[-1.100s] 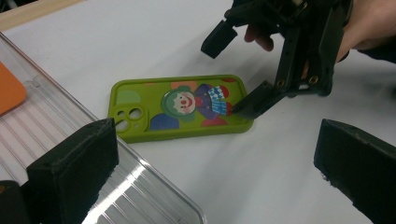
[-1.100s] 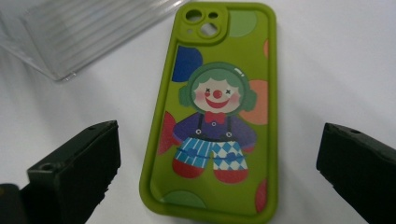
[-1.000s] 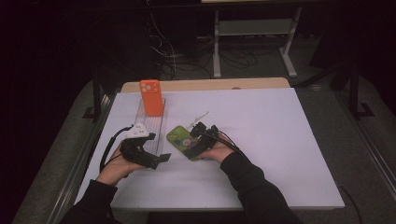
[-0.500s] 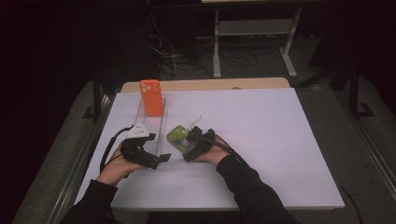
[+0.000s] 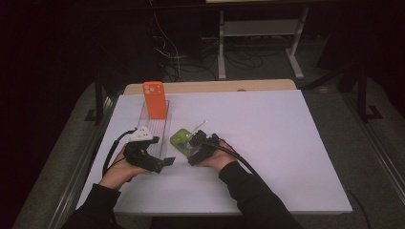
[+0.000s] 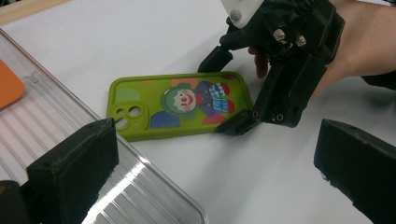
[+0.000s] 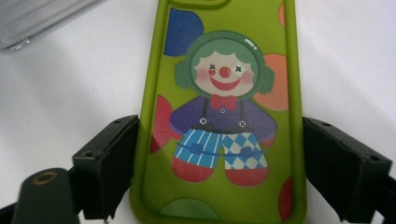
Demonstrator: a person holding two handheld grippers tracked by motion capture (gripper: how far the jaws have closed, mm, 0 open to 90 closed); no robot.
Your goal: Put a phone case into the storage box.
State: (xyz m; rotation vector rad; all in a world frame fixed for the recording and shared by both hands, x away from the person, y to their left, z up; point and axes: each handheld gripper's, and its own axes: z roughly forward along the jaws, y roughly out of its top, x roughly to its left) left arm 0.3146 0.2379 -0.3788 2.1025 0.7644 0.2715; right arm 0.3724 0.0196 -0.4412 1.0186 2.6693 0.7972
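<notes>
A green phone case (image 5: 180,140) with a clown picture lies flat on the white table. My right gripper (image 5: 192,150) reaches over its near end. Seen in the right gripper view, the case (image 7: 224,93) runs between the two black jaws, which have just been closing, and both pads (image 7: 119,158) meet its long edges. My left gripper (image 5: 162,161) rests to the left, open with nothing between its jaws. The left gripper view has it (image 6: 210,172) wide apart, facing the case (image 6: 177,105) and the right gripper (image 6: 229,91).
A clear ribbed plastic tray (image 5: 160,129) lies left of the green case, with an orange phone case (image 5: 155,99) standing at its far end. The tray's near corner (image 6: 154,186) sits just under my left jaws. A wooden strip (image 5: 215,87) borders the table's far edge.
The right gripper's jaws have drawn in onto the green case's edges, and the hand has edged slightly left. The left hand has stayed still.
</notes>
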